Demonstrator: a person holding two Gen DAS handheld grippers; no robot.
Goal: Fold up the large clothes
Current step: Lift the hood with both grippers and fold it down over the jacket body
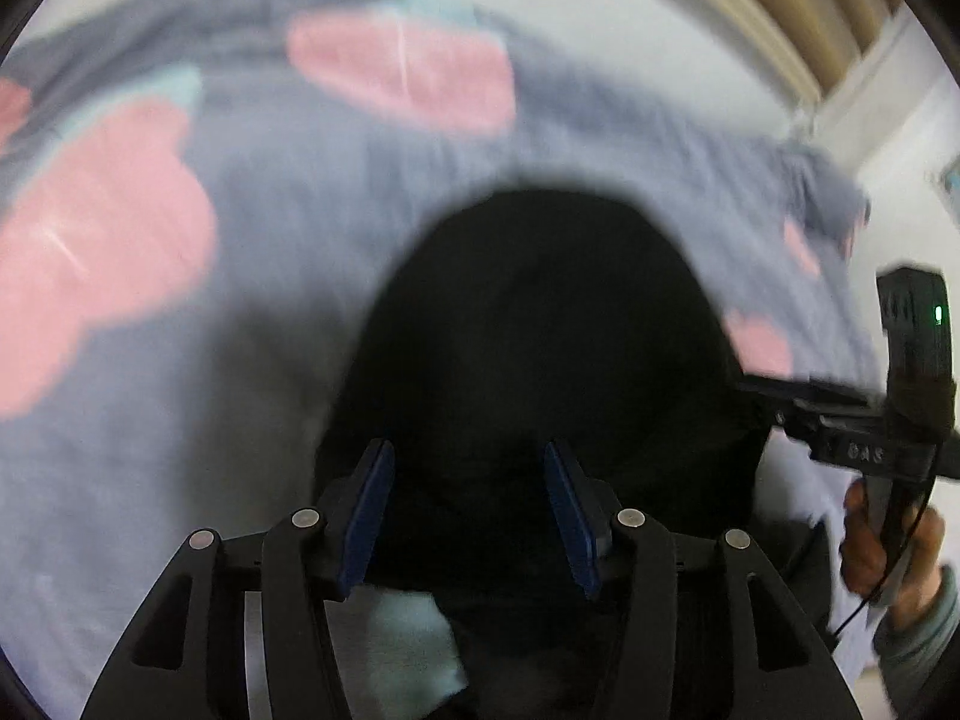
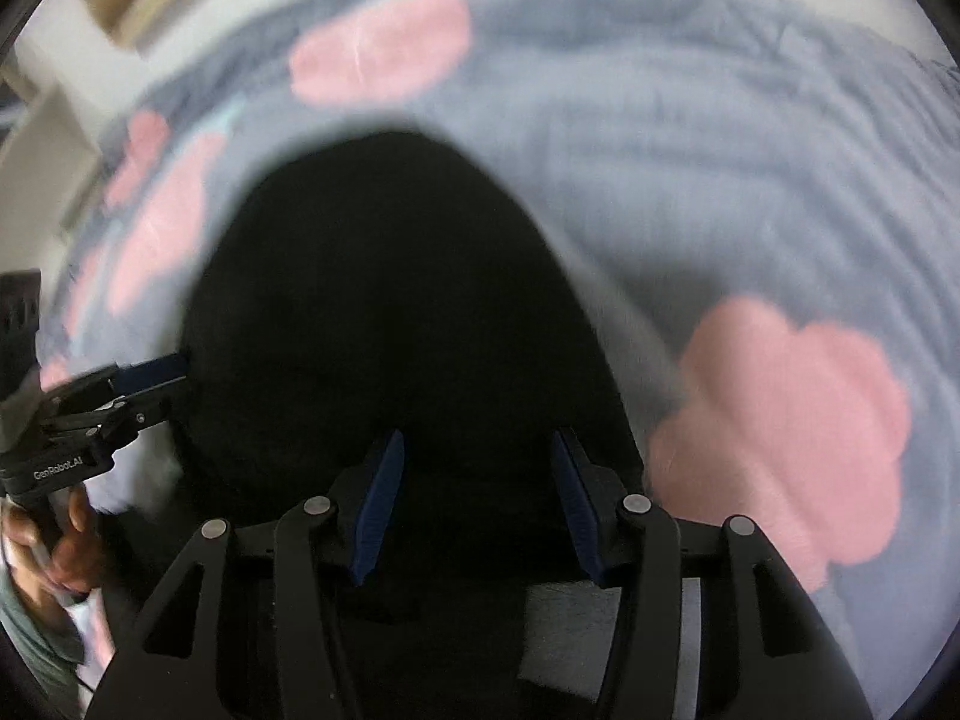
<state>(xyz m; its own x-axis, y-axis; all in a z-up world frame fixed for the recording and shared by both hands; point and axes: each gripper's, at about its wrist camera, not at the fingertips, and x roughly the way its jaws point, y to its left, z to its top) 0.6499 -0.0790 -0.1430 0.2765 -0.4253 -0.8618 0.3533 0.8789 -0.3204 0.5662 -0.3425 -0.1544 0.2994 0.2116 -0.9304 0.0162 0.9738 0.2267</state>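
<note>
Two handheld grippers point steeply down at a bed covered by a grey-blue sheet (image 1: pixel 300 276) printed with large pink cloud shapes. Both views are blurred.

A black garment (image 1: pixel 540 312) lies on the sheet as a dark, rounded mound, directly in front of both grippers. Its shape and folds cannot be made out in the blur.

The left gripper (image 1: pixel 471 516) has its jaws released, the blue pads (image 1: pixel 369 516) standing apart with nothing pressed between them; the black garment lies beyond and beneath them. A pale patch shows below its left finger.

The right gripper (image 2: pixel 477 504) is in the same state: jaws parted, blue pads (image 2: pixel 378 507) clear of each other, the garment (image 2: pixel 384 312) spread just ahead of them and not gripped.

Each gripper also appears at the edge of the other's view, beside the garment's edge, held by a hand (image 1: pixel 882 546) in a grey-green sleeve (image 1: pixel 924 642). A pale wall and wooden slats show at the far edge.
</note>
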